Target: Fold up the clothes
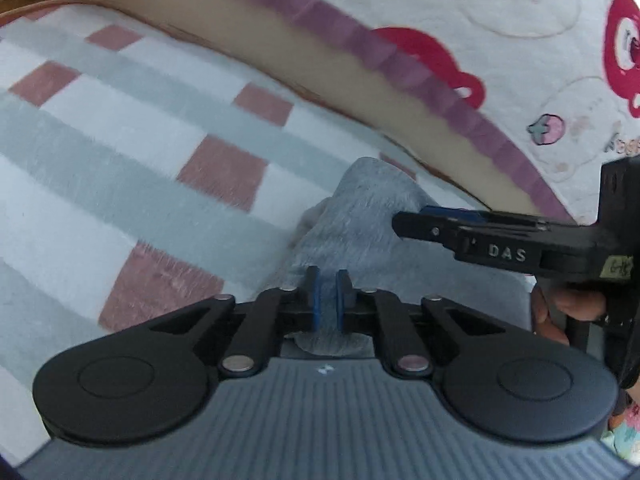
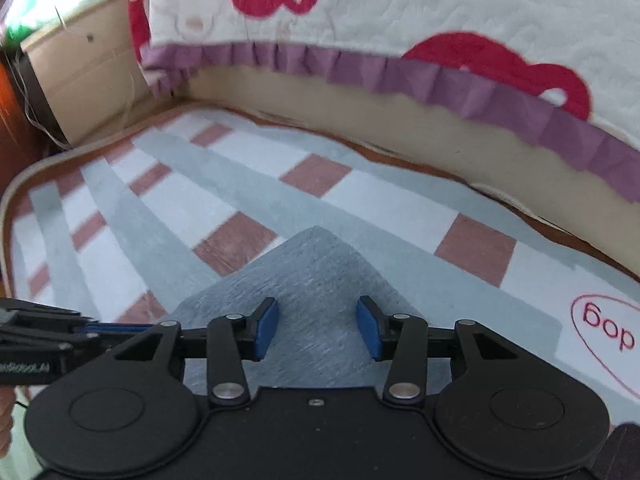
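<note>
A fuzzy grey garment point(image 1: 356, 220) lies bunched on a checked blanket point(image 1: 120, 128). My left gripper point(image 1: 329, 298) is shut on a fold of the grey garment, which shows between its blue pads. In the left wrist view my right gripper point(image 1: 404, 222) comes in from the right, its tip over the garment. In the right wrist view the grey garment point(image 2: 316, 272) peaks in a raised point ahead of my right gripper point(image 2: 318, 330), whose jaws stand wide open above the cloth with nothing between them. The left gripper's fingers point(image 2: 60, 336) show at the left edge.
The blanket point(image 2: 248, 200) has grey, white and dusty-pink squares. A beige mattress edge point(image 2: 360, 120) with a purple frill and a white quilt with red shapes point(image 2: 480, 20) runs behind. A cardboard box point(image 2: 88, 76) stands at the far left.
</note>
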`<state>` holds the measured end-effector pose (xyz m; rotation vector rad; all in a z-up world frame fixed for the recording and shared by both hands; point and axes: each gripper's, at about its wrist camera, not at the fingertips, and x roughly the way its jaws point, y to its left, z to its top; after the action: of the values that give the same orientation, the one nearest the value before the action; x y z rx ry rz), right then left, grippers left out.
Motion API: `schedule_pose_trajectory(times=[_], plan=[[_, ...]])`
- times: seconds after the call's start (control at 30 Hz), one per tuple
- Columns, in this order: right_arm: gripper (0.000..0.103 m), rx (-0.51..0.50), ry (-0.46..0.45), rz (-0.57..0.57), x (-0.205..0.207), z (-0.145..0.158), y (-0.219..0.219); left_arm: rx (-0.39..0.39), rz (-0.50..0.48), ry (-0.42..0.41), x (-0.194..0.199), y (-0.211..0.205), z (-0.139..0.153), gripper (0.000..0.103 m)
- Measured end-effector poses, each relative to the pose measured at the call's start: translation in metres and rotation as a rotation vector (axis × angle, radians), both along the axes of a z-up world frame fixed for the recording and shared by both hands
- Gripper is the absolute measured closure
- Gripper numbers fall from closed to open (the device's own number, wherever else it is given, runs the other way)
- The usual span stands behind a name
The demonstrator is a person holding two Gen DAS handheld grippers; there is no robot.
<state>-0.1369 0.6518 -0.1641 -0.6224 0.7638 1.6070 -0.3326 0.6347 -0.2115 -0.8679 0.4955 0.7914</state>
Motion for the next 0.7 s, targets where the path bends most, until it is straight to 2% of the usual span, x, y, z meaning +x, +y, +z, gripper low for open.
schedule_pose_trajectory(times=[0.13,0.3,0.4,0.47,0.6,0.7], plan=[[0.049,-0.062,-0.015,-0.008,-0.008,-0.005,0.021,-0.003,-0.001,0.023,0.002,0.003,-0.004,0.095],[0.049,-0.056,-0.024,-0.009,-0.008,-0.002,0.019,-0.033,-0.004,0.011,-0.001,0.006,-0.009,0.095],[0.049,0.021,0.015,-0.039,-0.009,0.014,-0.019,-0.039,-0.007,0.011,-0.001,0.006,-0.008,0.095],[0.049,0.035,0.059,-0.011,-0.012,0.014,-0.050,-0.036,-0.007,0.021,0.000,0.005,-0.006,0.095],[0.049,0.042,-0.056,0.053,-0.027,0.000,-0.099,-0.037,-0.011,0.028,0.001,0.004,-0.005,0.095],[0.049,0.046,-0.079,0.068,-0.027,0.001,-0.119,-0.041,-0.014,0.027,0.000,0.004,-0.004,0.095]])
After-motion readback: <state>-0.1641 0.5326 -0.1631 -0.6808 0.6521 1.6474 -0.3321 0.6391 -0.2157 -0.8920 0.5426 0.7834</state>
